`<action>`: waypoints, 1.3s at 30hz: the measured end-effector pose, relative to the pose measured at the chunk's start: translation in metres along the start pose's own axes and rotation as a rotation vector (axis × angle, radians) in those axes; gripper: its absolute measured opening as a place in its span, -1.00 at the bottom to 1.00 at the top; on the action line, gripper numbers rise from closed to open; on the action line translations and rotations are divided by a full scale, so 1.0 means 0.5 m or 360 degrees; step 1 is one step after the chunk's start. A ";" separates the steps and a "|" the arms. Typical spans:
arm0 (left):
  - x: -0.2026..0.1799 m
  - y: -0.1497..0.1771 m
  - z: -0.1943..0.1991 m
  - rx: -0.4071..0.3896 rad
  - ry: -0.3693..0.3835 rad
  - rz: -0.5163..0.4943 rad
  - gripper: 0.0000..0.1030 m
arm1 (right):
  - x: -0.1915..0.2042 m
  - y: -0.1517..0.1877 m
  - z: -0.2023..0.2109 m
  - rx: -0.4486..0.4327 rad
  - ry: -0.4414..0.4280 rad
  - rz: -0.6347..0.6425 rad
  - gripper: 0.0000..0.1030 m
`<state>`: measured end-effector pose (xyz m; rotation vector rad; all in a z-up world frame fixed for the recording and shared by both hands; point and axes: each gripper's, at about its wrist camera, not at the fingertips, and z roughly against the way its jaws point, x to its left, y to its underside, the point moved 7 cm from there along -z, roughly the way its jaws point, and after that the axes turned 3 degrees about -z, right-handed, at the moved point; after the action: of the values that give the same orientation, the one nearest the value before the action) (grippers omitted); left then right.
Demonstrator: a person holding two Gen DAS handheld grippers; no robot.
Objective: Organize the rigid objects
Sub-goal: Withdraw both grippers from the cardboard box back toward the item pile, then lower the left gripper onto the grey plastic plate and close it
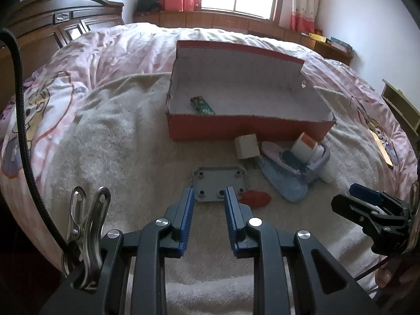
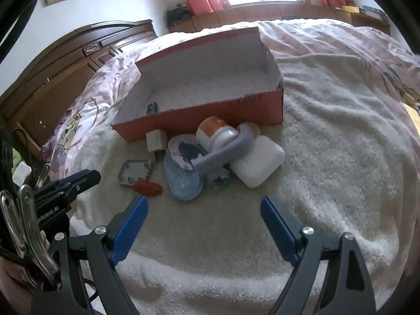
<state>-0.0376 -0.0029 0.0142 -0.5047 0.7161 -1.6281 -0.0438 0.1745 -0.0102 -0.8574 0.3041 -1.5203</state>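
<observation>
On the bed, over the white towel (image 2: 328,136), I am bringing both tongs toward the pile in front of the box (image 1: 249,128). Left tongs (image 1: 209,197) are standing narrow and empty, lined up on the grey plate (image 1: 220,181); right tongs (image 2: 203,207) are standing wide and empty, short of the white case (image 2: 258,164). One packet (image 1: 202,105) is lying inside the box. Advice: I am judging the plate too flat for narrow jaws, so widen first, straddle its edges, then lift clear of the red piece (image 1: 256,199).
</observation>
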 end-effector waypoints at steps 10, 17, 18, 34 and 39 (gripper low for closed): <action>-0.005 0.007 -0.059 0.0105 0.0034 0.0008 -0.52 | -0.008 0.032 -0.027 0.0080 0.0004 -0.0006 0.76; -0.028 0.003 -0.102 0.0164 0.0053 -0.0019 -0.12 | -0.013 0.045 -0.044 0.0116 0.0001 -0.0015 0.76; -0.030 0.000 -0.104 0.0156 0.0040 -0.0026 -0.10 | -0.014 0.048 -0.047 0.0123 0.0000 -0.0016 0.76; -0.062 -0.014 -0.145 0.0170 0.0002 -0.0099 0.39 | -0.006 0.054 -0.064 0.0100 0.0005 0.0035 0.78; -0.061 -0.011 -0.143 0.0154 -0.0002 -0.0103 0.39 | -0.007 0.055 -0.063 0.0091 0.0002 0.0047 0.81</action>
<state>-0.0846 0.0396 -0.0311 -0.4631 0.6225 -1.7139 -0.0448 0.1637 -0.0509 -0.8035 0.2716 -1.4951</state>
